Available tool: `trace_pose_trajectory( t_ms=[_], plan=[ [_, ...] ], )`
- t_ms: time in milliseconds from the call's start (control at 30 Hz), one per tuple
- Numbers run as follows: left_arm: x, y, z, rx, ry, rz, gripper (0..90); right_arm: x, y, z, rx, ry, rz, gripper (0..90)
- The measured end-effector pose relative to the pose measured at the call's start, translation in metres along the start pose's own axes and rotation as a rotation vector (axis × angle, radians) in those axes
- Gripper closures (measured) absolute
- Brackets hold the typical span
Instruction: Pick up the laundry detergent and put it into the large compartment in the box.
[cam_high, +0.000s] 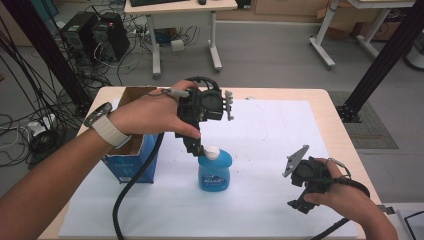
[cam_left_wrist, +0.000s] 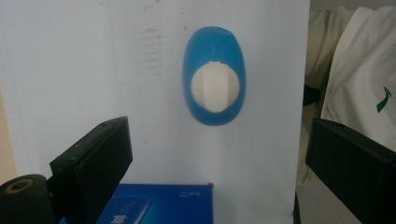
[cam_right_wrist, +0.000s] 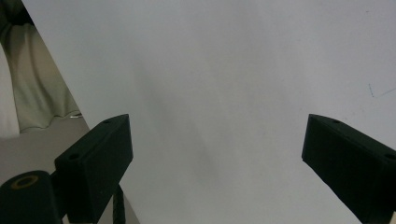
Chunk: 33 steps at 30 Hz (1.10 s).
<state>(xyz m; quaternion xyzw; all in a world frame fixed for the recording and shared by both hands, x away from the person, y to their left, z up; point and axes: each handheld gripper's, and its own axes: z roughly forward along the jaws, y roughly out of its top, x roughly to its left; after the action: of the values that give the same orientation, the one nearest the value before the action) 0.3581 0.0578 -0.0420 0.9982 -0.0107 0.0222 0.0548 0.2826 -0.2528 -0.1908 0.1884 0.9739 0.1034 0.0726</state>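
A blue bottle (cam_high: 214, 172) with a white cap (cam_high: 212, 152) stands upright on the white sheet (cam_high: 260, 130) in the middle of the table. My left gripper (cam_high: 196, 148) hangs just above and left of its cap, pointing down, jaws open. From above in the left gripper view the bottle (cam_left_wrist: 215, 77) shows as a blue oval with its white cap (cam_left_wrist: 215, 87), ahead of the wide-apart jaws of my left gripper (cam_left_wrist: 224, 163). My right gripper (cam_high: 300, 205) rests low at the front right, open, with bare white sheet (cam_right_wrist: 224, 93) between the jaws of my right gripper (cam_right_wrist: 219, 158).
An open blue cardboard box (cam_high: 131, 150) stands at the table's left side; its blue top (cam_left_wrist: 159, 205) lies near the left gripper's jaws. Desks, computer towers and cables fill the floor beyond the table. A person's white clothing (cam_left_wrist: 359, 74) is at the sheet's edge.
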Motion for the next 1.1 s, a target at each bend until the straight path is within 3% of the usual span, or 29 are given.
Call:
trace_pose_trajectory(
  t_ms=[267, 400, 467, 633, 1100],
  plan=[
    [-0.004, 0.009, 0.015, 0.006, -0.019, 0.008, 7.8, 0.001, 0.0, 0.0, -0.007, 0.001, -0.009, 8.2],
    [0.0, 0.013, 0.026, 0.022, -0.02, -0.029, 7.8, 0.001, -0.001, 0.0, -0.017, -0.001, -0.006, 8.2],
    [0.0, 0.016, 0.032, 0.032, 0.0, -0.036, 7.8, 0.001, -0.002, 0.001, -0.02, 0.0, -0.008, 8.2],
    [0.007, 0.018, 0.044, 0.038, -0.014, -0.045, 7.7, 0.001, -0.001, 0.002, -0.02, -0.002, -0.007, 8.2],
    [0.009, 0.021, 0.072, 0.07, -0.013, -0.062, 9.2, 0.001, 0.001, 0.002, -0.036, -0.006, -0.014, 8.2]
  ],
)
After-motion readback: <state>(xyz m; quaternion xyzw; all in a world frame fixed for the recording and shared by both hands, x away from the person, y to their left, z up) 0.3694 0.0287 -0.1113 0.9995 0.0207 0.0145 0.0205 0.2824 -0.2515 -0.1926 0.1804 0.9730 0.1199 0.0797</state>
